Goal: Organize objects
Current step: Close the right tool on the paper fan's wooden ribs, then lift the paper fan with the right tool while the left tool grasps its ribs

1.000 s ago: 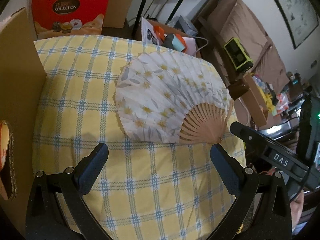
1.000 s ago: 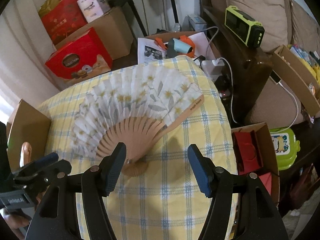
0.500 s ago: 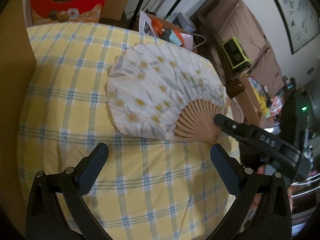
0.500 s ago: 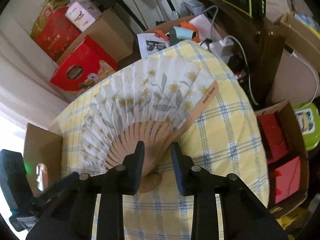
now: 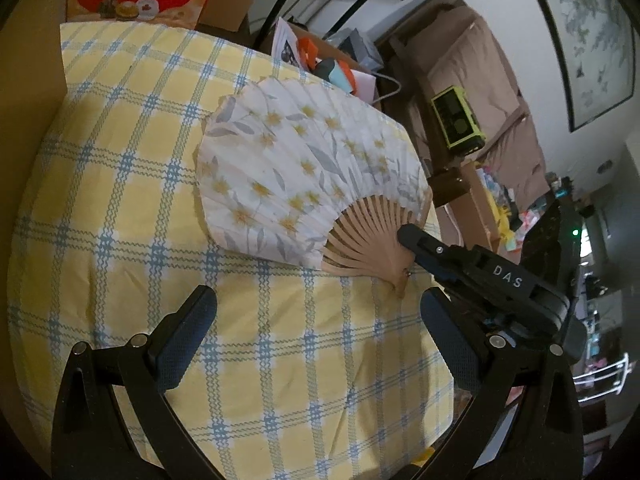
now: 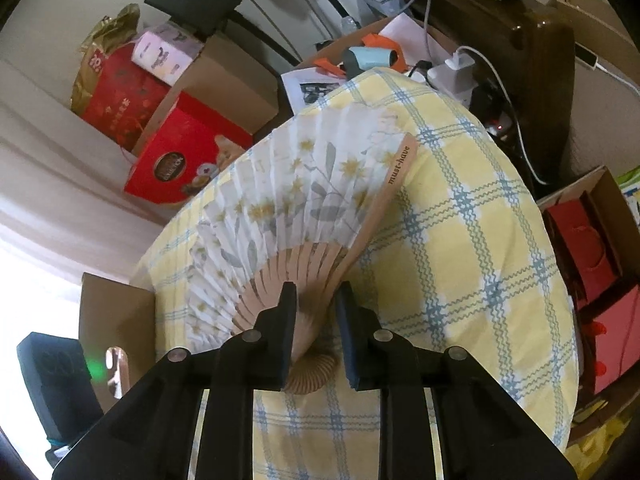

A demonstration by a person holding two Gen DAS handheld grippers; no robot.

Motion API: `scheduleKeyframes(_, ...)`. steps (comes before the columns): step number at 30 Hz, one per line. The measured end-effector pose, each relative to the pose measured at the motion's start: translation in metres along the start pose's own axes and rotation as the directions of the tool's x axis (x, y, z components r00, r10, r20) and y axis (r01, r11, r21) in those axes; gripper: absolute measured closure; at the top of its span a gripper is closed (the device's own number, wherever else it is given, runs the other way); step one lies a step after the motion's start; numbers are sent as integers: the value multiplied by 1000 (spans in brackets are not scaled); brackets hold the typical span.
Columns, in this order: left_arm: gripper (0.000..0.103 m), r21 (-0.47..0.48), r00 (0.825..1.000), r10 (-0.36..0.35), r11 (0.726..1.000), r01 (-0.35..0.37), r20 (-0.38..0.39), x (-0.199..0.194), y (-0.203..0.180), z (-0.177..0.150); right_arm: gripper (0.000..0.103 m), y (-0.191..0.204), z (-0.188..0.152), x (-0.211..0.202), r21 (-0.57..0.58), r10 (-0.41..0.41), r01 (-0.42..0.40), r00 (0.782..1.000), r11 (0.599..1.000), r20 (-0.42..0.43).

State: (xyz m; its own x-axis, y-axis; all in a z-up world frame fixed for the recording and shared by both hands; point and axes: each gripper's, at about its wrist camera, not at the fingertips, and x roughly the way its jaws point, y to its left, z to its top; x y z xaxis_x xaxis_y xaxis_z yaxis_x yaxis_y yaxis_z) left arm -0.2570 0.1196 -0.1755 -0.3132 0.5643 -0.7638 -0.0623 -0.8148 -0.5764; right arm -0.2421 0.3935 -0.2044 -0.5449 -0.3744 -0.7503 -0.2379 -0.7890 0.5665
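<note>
The paper fan (image 5: pixel 308 184) lies spread open on the bench (image 5: pixel 120 184), which wears a yellow and blue checked cloth. It sits by the right edge of the bench in the left wrist view, with its wooden sticks pointing at the near right corner. The fan has white paper with yellow flowers and grey leaves.

The right gripper (image 6: pixel 316 312) has come down to the fan's wooden sticks. A second ago its jaws were wide apart and above the fan. They have just been closing, and now they pinch the sticks near the round pin end.

The left gripper (image 5: pixel 316 320) hangs over bare cloth near the front edge, with its jaws spread wide and nothing between them. It has barely moved.

A red box (image 6: pixel 180 168) stands past the far edge.
</note>
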Motion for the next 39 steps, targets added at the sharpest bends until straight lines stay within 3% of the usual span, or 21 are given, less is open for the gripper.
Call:
scheduleKeyframes(6,1,-56,998,-68,996,67,-6,-1,4,-7,93,-9,-4,-17,72,31,-35,999,997,44)
scheduleKeyframes(8,1,-82,994,-106,991,105,-16,0,4,-11,94,-18,-7,-25,128,74,-81,995,988,59)
scheduleKeyframes(15,1,-181,963,-270,948,262,-17,1,3,-25,94,-28,-24,-38,264,240,-248,969,932,62)
scheduleKeyframes(18,3,-260,936,-352,905,338,-9,4,11,-30,94,-28,-32,-43,293,274,-284,959,913,77)
scheduleKeyframes(20,4,-336,905,-424,853,400,0,8,19,-35,94,-26,-37,-47,305,301,-313,950,899,87)
scheduleKeyframes(22,7,-353,894,-447,835,422,10,10,22,-38,94,-25,-43,-51,312,322,-334,942,889,91)
scheduleKeyframes(27,29,-346,891,-452,832,433,28,12,23,-36,94,-21,-59,-58,338,380,-388,920,857,91)
scheduleKeyframes(31,40,-326,887,-461,833,447,39,11,19,-33,94,-19,-65,-65,334,388,-399,916,854,100)
scheduleKeyframes(34,55,-332,882,-467,824,459,61,10,21,-35,94,-19,-70,-68,333,389,-399,916,854,99)
scheduleKeyframes(36,80,-339,882,-464,819,462,83,11,23,-35,94,-20,-73,-69,337,390,-400,915,852,99)
scheduleKeyframes(39,86,-343,891,-444,826,447,91,16,26,-36,94,-22,-76,-70,337,379,-389,920,857,100)
